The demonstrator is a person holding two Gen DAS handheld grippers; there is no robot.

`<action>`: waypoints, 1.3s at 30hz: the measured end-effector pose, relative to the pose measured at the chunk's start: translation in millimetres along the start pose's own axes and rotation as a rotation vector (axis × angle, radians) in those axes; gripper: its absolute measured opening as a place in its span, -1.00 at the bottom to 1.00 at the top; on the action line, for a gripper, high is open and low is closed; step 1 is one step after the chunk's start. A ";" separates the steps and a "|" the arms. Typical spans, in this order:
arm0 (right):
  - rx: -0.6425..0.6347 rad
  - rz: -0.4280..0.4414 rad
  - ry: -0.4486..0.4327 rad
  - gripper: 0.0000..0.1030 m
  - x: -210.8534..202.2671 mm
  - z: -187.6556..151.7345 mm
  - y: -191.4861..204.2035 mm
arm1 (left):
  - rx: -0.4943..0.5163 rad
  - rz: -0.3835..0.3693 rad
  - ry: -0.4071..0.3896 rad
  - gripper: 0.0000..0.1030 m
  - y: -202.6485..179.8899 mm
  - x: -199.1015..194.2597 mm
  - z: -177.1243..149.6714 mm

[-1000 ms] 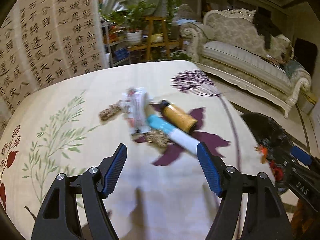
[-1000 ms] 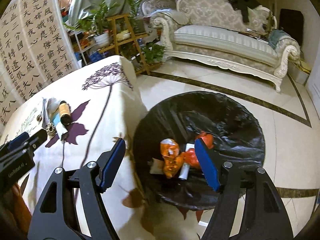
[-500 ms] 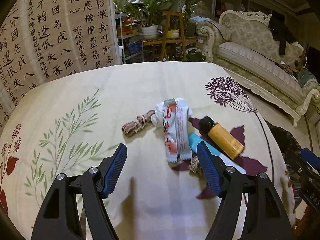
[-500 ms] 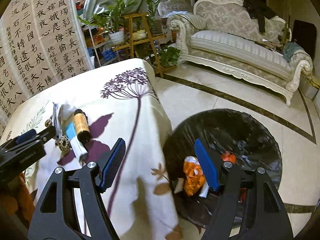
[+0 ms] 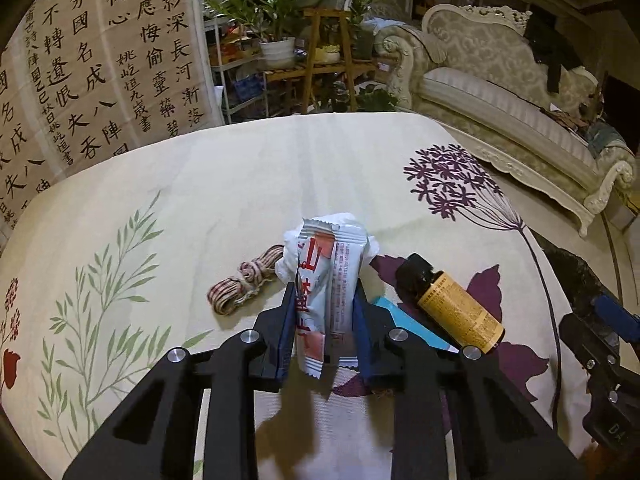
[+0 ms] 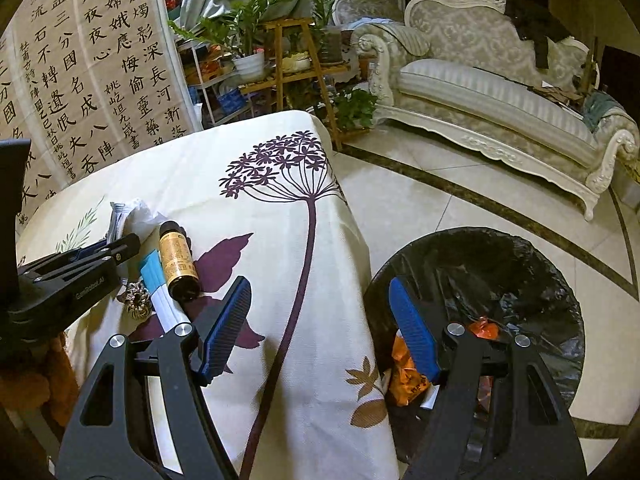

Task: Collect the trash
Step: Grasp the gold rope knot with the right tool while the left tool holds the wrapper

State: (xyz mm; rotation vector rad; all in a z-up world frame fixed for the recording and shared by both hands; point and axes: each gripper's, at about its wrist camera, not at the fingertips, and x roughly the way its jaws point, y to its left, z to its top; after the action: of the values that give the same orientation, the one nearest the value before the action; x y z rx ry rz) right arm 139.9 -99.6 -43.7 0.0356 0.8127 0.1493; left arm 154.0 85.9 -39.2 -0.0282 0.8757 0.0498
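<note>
Left wrist view: left gripper (image 5: 322, 322) clamped on snack wrapper (image 5: 326, 276), mid-length, evidently for lift off table (image 5: 240, 184). Right gripper (image 6: 320, 322) jaws apart, empty, between table edge and bin (image 6: 516, 264). Bottle (image 5: 454, 306), twine (image 5: 244, 280) not yet collected.

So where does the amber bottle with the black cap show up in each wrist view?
Left wrist: the amber bottle lies right of centre on the tablecloth, just right of the left gripper, which is shut on the snack wrapper.
Right wrist: the bottle lies at left, cap pointing away, beyond the open right gripper.
Shared landmark: the purple dandelion print.
</note>
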 end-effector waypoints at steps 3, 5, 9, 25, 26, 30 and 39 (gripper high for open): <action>-0.001 -0.002 0.001 0.36 -0.2 -0.1 0.7 | 0.008 0.000 -0.018 -0.49 -1.7 -5.4 -1.3; 0.000 -0.001 -0.001 0.36 -0.4 0.1 0.5 | 0.001 -0.007 -0.026 -0.49 0.0 -11.5 -1.9; -0.003 0.005 -0.003 0.36 -2.4 -1.4 3.6 | -0.005 -0.010 -0.050 -0.49 4.5 -26.2 -4.6; -0.083 0.063 -0.005 0.35 -13.8 -7.9 54.4 | -0.069 0.106 -0.058 -0.49 68.1 -59.2 -45.1; -0.091 0.067 -0.003 0.33 -13.2 -7.8 58.3 | -0.077 0.112 -0.056 -0.49 72.6 -60.3 -47.0; -0.121 0.092 0.011 0.20 -11.3 -10.2 77.4 | -0.109 0.138 -0.048 -0.49 93.4 -64.0 -56.2; -0.183 0.120 0.040 0.02 -2.7 -14.4 113.0 | -0.146 0.191 -0.044 -0.49 129.1 -69.8 -69.8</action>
State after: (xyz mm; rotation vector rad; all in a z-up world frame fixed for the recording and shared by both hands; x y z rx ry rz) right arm 114.1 11.4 -41.6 -0.0913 0.8344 0.3377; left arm 48.7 209.4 -30.9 -0.0800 0.8270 0.2925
